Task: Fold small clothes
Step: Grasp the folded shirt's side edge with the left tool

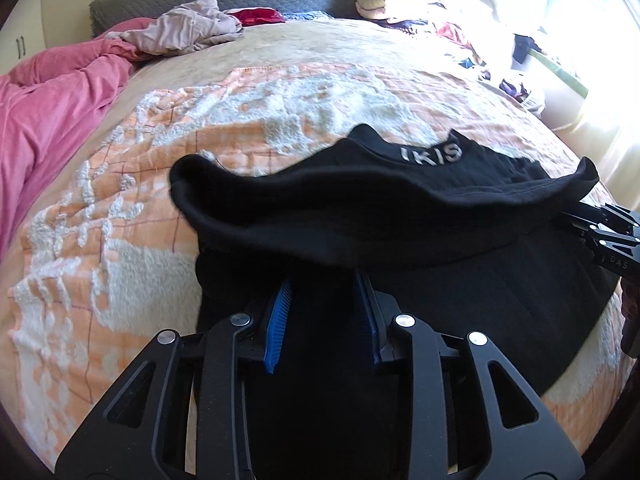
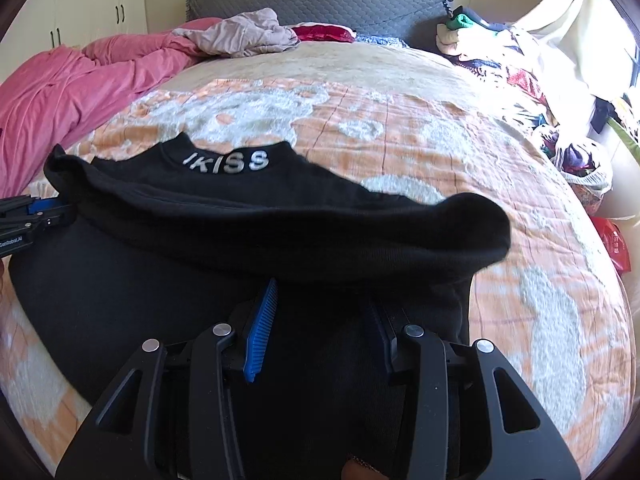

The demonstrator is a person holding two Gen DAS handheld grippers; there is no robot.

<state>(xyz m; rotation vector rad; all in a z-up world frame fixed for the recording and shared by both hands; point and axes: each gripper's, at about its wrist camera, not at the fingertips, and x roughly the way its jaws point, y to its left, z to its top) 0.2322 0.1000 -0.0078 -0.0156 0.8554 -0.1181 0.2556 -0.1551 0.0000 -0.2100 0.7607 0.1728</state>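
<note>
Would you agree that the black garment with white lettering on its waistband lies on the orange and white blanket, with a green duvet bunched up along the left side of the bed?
Not quite: the duvet bunched along the left side of the bed is pink, not green, as the right wrist view shows. The rest holds: the black garment with white lettering on its waistband lies on the orange and white blanket.

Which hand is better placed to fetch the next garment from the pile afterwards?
Right, probably: the clothes pile lies along the bed's right side, nearer the right tool; the left tool would cross the black garment.
</note>
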